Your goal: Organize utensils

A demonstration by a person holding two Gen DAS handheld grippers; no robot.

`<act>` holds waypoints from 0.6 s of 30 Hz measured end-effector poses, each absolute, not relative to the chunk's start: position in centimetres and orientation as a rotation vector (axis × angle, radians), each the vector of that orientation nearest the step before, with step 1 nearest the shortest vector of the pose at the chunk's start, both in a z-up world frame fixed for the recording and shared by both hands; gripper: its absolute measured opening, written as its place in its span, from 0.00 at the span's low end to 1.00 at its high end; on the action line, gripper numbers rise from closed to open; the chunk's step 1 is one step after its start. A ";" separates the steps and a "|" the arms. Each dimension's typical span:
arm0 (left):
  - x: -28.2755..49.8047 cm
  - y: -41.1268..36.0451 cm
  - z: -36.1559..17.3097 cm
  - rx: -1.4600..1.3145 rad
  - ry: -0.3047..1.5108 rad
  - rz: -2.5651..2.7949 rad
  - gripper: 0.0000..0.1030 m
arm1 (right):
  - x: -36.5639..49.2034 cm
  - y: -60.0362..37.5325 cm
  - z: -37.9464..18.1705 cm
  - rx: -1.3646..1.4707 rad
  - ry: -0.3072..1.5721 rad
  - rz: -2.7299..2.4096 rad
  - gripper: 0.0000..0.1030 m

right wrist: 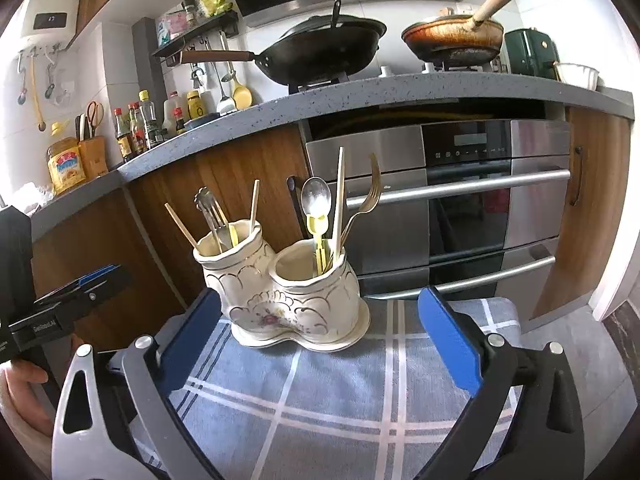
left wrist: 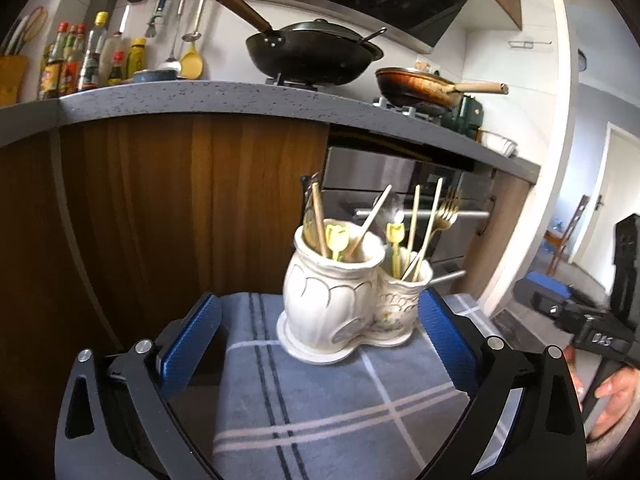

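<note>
A cream ceramic double-cup utensil holder (left wrist: pixel 344 300) (right wrist: pixel 292 300) stands on a blue-grey plaid cloth (left wrist: pixel 320 408) (right wrist: pixel 320 400). Its cups hold chopsticks (right wrist: pixel 339 200), a silver spoon (right wrist: pixel 316 198), a gold fork (right wrist: pixel 370 196), a tongs-like tool (right wrist: pixel 210 208) and yellow tulip-topped picks (left wrist: pixel 338 238). My left gripper (left wrist: pixel 320 320) is open and empty, just short of the holder. It also shows at the left edge of the right wrist view (right wrist: pixel 80 284). My right gripper (right wrist: pixel 320 320) is open and empty, its jaws wide before the holder. It also shows at the right of the left wrist view (left wrist: pixel 580 320).
A grey counter (right wrist: pixel 400 88) runs behind, above wooden cabinet doors (left wrist: pixel 180 200) and a steel oven (right wrist: pixel 480 200). On it stand a black wok (right wrist: pixel 320 52), a brown pan (right wrist: pixel 452 36) and sauce bottles (left wrist: pixel 80 64). Ladles hang on the wall (left wrist: pixel 192 40).
</note>
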State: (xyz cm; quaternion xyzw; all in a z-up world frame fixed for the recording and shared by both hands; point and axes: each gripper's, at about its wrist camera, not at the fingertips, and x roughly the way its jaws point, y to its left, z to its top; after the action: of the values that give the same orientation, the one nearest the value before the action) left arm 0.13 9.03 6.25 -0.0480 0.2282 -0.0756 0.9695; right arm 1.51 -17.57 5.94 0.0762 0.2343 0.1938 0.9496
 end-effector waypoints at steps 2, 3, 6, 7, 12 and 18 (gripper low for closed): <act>-0.1 8.7 5.9 -0.073 0.458 -0.110 0.95 | 1.0 -17.5 6.0 0.142 0.452 0.384 0.95; -0.2 8.5 5.8 -0.059 0.452 -0.092 0.95 | 0.8 -17.5 6.0 0.135 0.436 0.374 0.95; -0.4 7.8 5.4 -0.014 0.445 -0.051 0.95 | 0.2 -17.6 5.8 0.117 0.390 0.346 0.95; -0.5 7.6 5.2 0.004 0.447 -0.040 0.95 | 0.0 -17.6 5.7 0.112 0.380 0.343 0.95; -0.6 6.7 4.6 0.046 0.474 -0.007 0.95 | -0.6 -17.5 5.1 0.055 0.336 0.329 0.95; -0.7 6.3 4.3 0.056 0.490 -0.006 0.95 | -0.7 -17.3 4.6 0.032 0.337 0.309 0.95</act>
State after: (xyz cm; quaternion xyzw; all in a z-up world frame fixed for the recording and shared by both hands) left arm -0.74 6.31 4.31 0.0278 0.2423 -0.0029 0.9698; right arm -0.68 -17.29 4.57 0.0158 0.1670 0.1533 0.9738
